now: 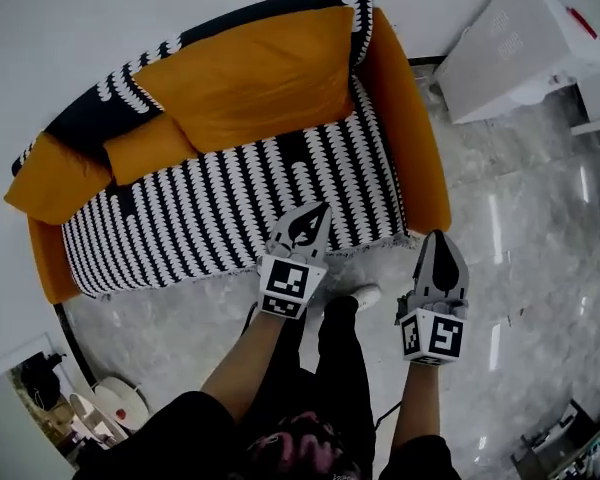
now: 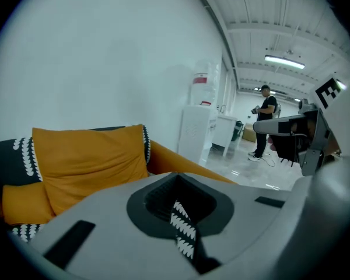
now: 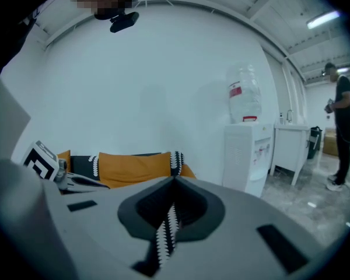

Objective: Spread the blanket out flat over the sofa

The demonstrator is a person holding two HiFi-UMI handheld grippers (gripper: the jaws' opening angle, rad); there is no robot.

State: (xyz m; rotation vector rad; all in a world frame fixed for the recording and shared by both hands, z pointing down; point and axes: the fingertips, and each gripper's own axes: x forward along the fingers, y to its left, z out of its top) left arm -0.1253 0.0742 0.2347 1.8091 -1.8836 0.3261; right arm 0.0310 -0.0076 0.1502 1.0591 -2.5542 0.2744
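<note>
A black-and-white patterned blanket lies over the seat of an orange sofa and runs up over its backrest. My left gripper is at the blanket's front edge, right of the middle. In the left gripper view its jaws are shut on a strip of the patterned blanket. My right gripper hangs by the sofa's front right corner. In the right gripper view those jaws are shut on a narrow fold of the same blanket.
A large orange cushion and a smaller one lean on the backrest. A white water dispenser stands right of the sofa. Farther off stands a person. My shoe is on the marble floor before the sofa.
</note>
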